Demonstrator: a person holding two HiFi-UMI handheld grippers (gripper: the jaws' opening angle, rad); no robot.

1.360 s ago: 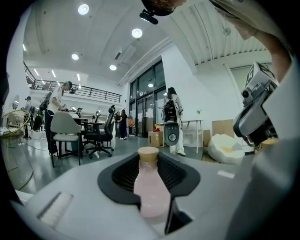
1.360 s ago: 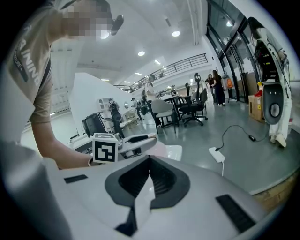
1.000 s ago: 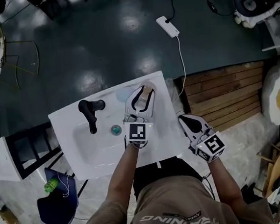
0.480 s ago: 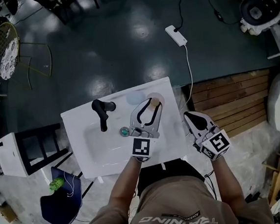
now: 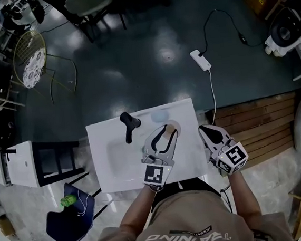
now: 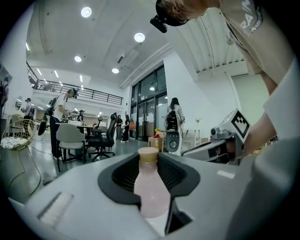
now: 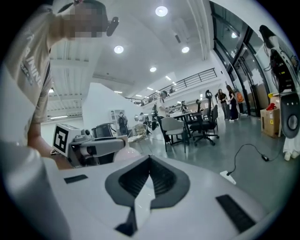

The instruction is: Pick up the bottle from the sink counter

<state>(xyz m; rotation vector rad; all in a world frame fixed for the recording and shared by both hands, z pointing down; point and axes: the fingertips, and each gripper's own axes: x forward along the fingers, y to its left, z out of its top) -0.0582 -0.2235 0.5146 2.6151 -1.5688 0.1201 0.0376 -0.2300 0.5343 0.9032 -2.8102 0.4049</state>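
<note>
Bottle (image 6: pixel 150 190) of pale pink translucent plastic with a tan cap stands upright between the dark ribbed fingers (image 6: pixel 117 176) of my left gripper (image 5: pixel 165 131). They are clenched on it, one pad pressing each side of its body, with the cap showing just above them. From the head view, the bottle (image 5: pixel 167 129) is over the back right part of the white table (image 5: pixel 105 172) that has a sink basin set into it. It sits to the right of the black faucet (image 5: pixel 129 124). Whether its base touches the table I cannot tell.

My right gripper (image 5: pixel 204 130) hovers just beside the table's right edge, near the left one but apart from it. Its fingers (image 7: pixel 161 180) are closed tip to tip with nothing between them.

Beyond the table lies a dark glossy floor with a white power strip (image 5: pixel 201 60) and its cable. Brown wooden planks (image 5: pixel 256 120) lie to the right.
</note>
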